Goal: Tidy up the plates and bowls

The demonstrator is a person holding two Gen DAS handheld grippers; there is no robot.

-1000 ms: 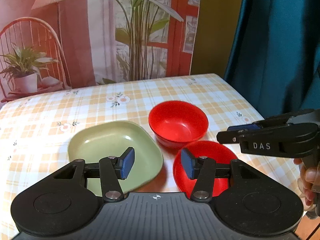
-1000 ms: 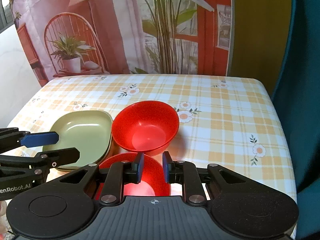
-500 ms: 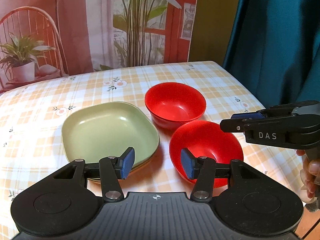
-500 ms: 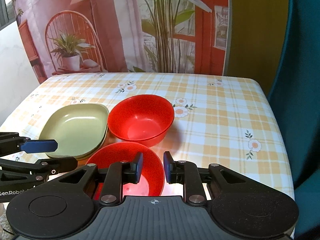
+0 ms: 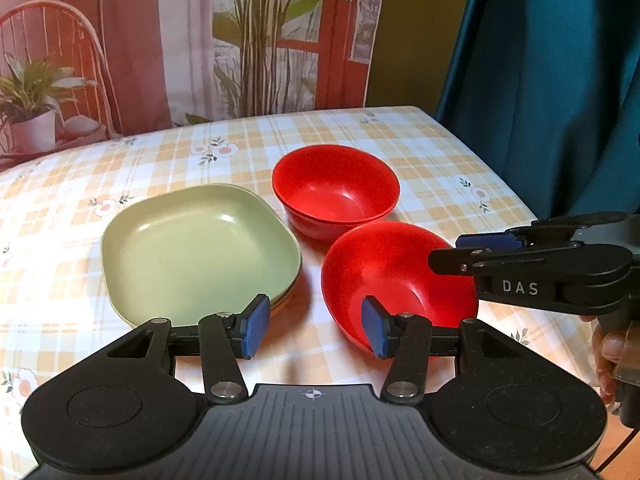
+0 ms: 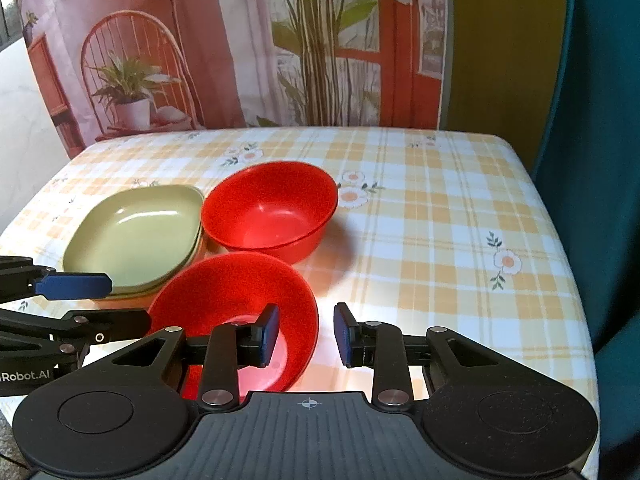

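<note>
So the whole thing is coming down to where the near red bowl (image 6: 236, 312) is sitting relative to the right gripper (image 6: 306, 334). In the right wrist view that bowl is filling the lower middle of the frame, and its right-hand rim is running up between the two blue pads: the left finger (image 6: 268, 334) is hovering over the inside of the bowl, the other one is sitting outside over the checked tabletop (image 6: 440, 240). The jaws have just been opening and are standing apart with the rim in the gap, but I can't see either pad pressing on it, so I'm calling that not gripped yet.

The left gripper (image 5: 312, 326) is also standing apart, wider, with nothing in it. From its own view the near bowl is lying lower right and the green plates (image 5: 196, 252) are lying left of centre, so it's kind of pointing at the gap between them.

The far red bowl (image 6: 270, 212) is sitting just beyond the near one, toward the middle of the frame, with the plates touching or nearly touching both on the left.

My guess: the right hand is way better placed. It's already straddling the rim, so pinching that wall and nesting the bowl into the far one looks like the obvious next bit.
</note>
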